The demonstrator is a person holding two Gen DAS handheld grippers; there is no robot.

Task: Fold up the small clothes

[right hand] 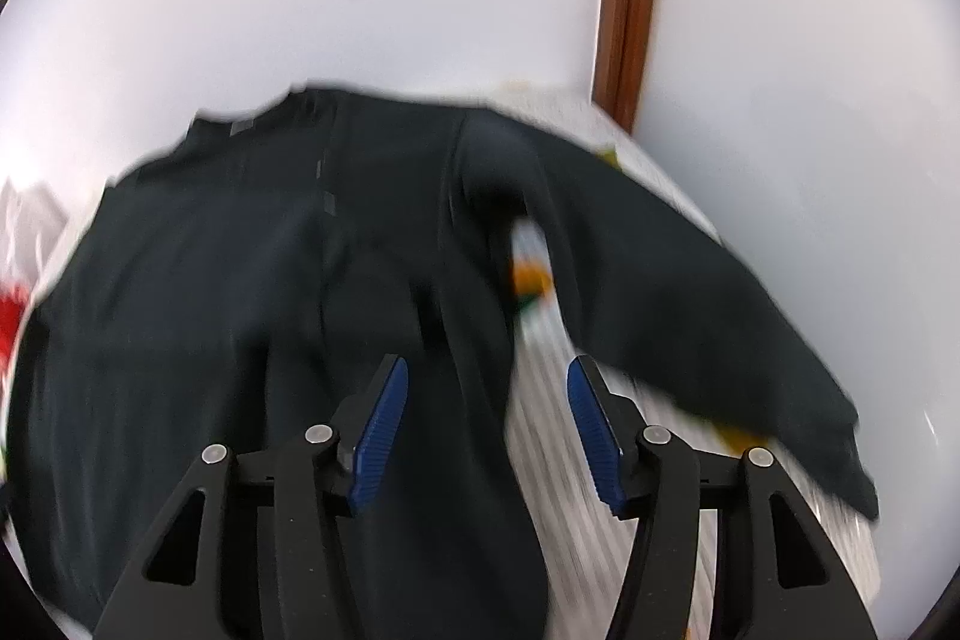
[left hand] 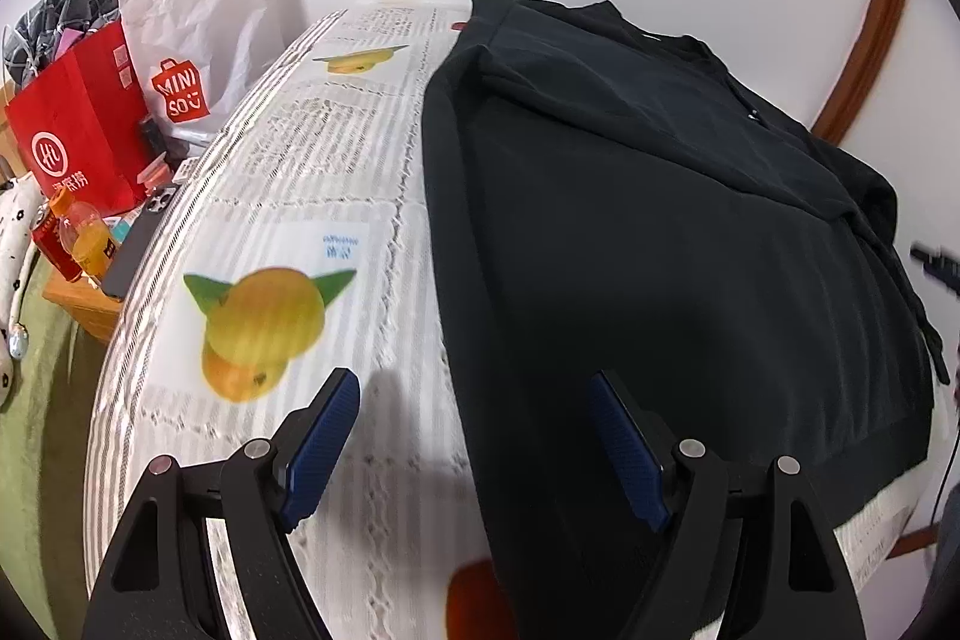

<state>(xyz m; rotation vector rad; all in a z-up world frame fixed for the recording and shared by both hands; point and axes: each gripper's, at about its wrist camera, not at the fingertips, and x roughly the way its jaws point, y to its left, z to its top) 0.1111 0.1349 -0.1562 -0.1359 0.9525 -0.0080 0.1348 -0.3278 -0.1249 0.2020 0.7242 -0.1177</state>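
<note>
A black long-sleeved garment (left hand: 660, 244) lies spread on a table with a white cloth printed with oranges (left hand: 288, 196). One sleeve is folded across its upper part. My left gripper (left hand: 474, 400) is open and empty, hovering over the garment's left edge near its hem. In the right wrist view the same garment (right hand: 240, 280) fills the middle, with its other sleeve (right hand: 690, 292) stretched out to the right. My right gripper (right hand: 486, 388) is open and empty above the garment's side edge. That view is blurred.
Left of the table stand a red paper bag (left hand: 78, 136) and a white Miniso bag (left hand: 192, 58). Below them are a phone (left hand: 135, 244), an orange drink bottle (left hand: 90, 238) and a wooden stand (left hand: 84, 304). A white wall and a brown door frame (left hand: 864, 40) lie behind.
</note>
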